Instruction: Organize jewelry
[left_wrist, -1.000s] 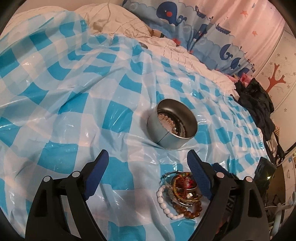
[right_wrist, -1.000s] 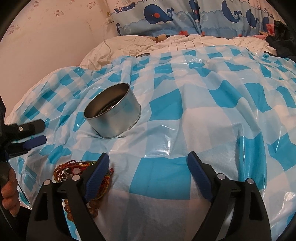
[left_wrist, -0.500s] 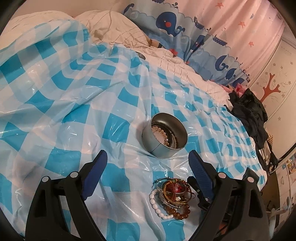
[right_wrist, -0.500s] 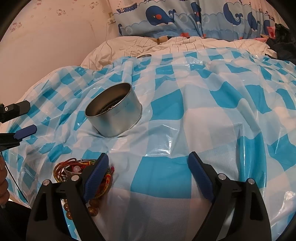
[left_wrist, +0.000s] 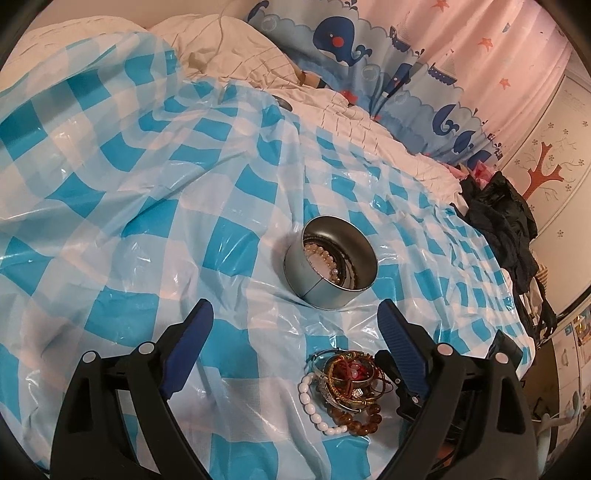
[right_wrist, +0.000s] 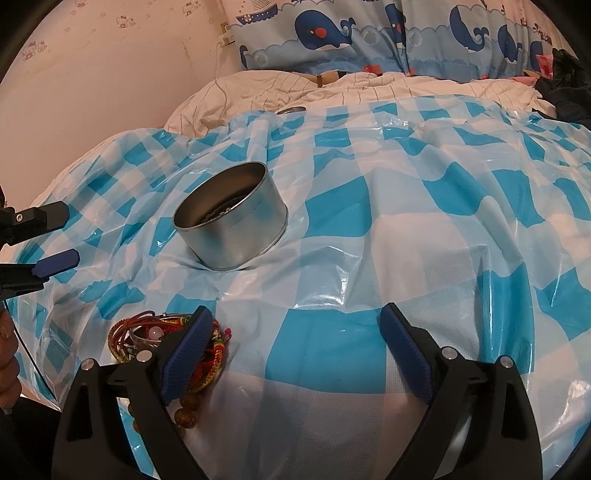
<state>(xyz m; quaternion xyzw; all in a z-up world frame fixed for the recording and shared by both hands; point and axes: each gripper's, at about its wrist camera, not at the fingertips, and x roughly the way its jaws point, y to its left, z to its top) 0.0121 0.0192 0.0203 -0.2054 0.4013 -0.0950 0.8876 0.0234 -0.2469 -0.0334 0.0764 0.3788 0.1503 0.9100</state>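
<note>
Metal tin (left_wrist: 330, 261) stands upright on the blue-checked plastic sheet (left_wrist: 155, 206) over the bed, with beaded bracelets partly visible inside; its wall hides the rest. Just in front lies a tangled pile of bracelets (left_wrist: 347, 387), too knotted to count. The left claw (left_wrist: 295, 341) hovers released, empty. The right claw (right_wrist: 295, 349) is likewise spread, its left finger covering part of the pile. No readable writing shows anywhere.
</note>
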